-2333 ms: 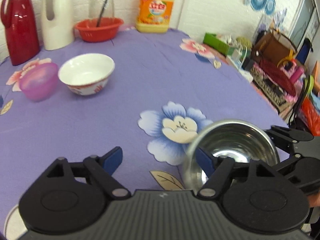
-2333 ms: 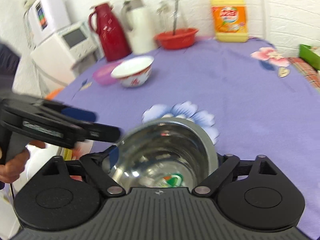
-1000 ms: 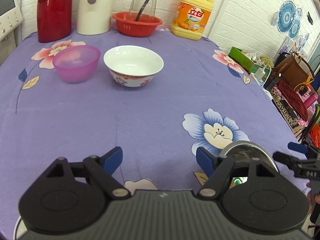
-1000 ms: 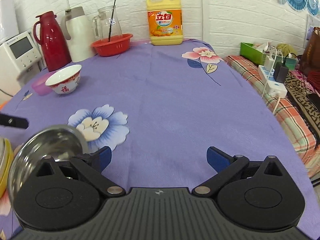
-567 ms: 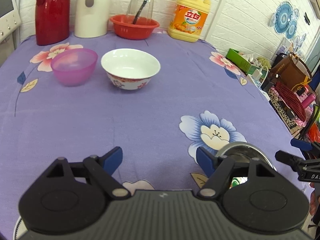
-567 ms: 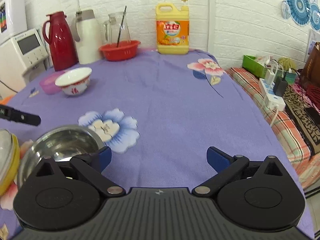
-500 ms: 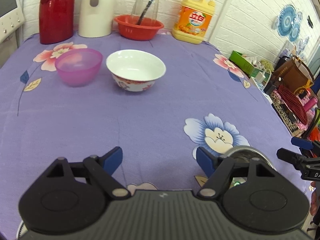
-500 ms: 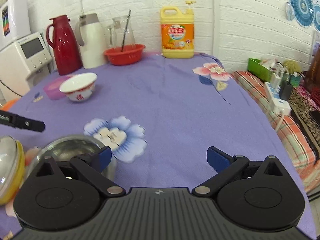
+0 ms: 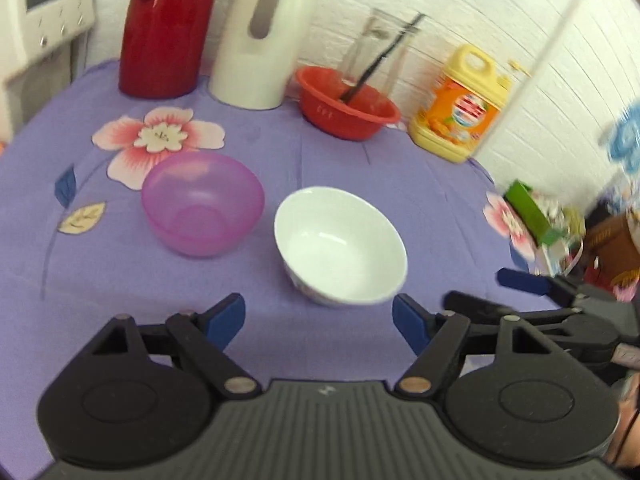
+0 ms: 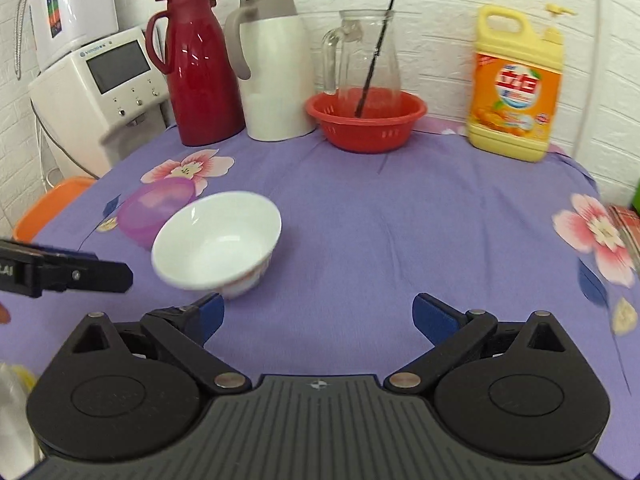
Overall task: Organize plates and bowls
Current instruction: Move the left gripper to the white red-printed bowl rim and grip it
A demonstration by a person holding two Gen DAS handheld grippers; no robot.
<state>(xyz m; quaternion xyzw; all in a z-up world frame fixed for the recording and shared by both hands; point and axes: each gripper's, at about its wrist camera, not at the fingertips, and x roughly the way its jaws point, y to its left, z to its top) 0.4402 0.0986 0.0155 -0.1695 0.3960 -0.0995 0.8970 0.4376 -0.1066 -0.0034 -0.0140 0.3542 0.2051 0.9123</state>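
Both grippers hover low over the purple floral tablecloth (image 10: pixel 360 232), each with its 2 blue-tipped fingers spread wide and nothing between them. In the left wrist view, the left gripper (image 9: pixel 318 320) faces the white bowl (image 9: pixel 340 246), which sits upright on the cloth just ahead of the gap between its fingers; the bowl's near rim lies close to the right fingertip, but motion blur makes it hard to tell whether they touch. The pink plastic bowl (image 9: pixel 203 204) stands just beside the white one, to its left and slightly farther back, apart from it. The right gripper (image 10: pixel 316 316) is likewise released, and in its own view the white bowl (image 10: pixel 216 240) lies ahead and to the left, just beyond its left fingertip, with the pink plastic bowl (image 10: pixel 154 208) partly hidden behind it. The left gripper's black finger (image 10: pixel 80 274) reaches in from the left edge of that view, near the bowl's side. Along the back of the table stand a red thermos (image 10: pixel 196 68), a white thermos (image 10: pixel 272 68), a red basket (image 10: pixel 366 118) holding a glass pitcher (image 10: pixel 366 52), and a yellow detergent bottle (image 10: pixel 516 84). A white appliance (image 10: pixel 100 88) sits off the table's left edge.
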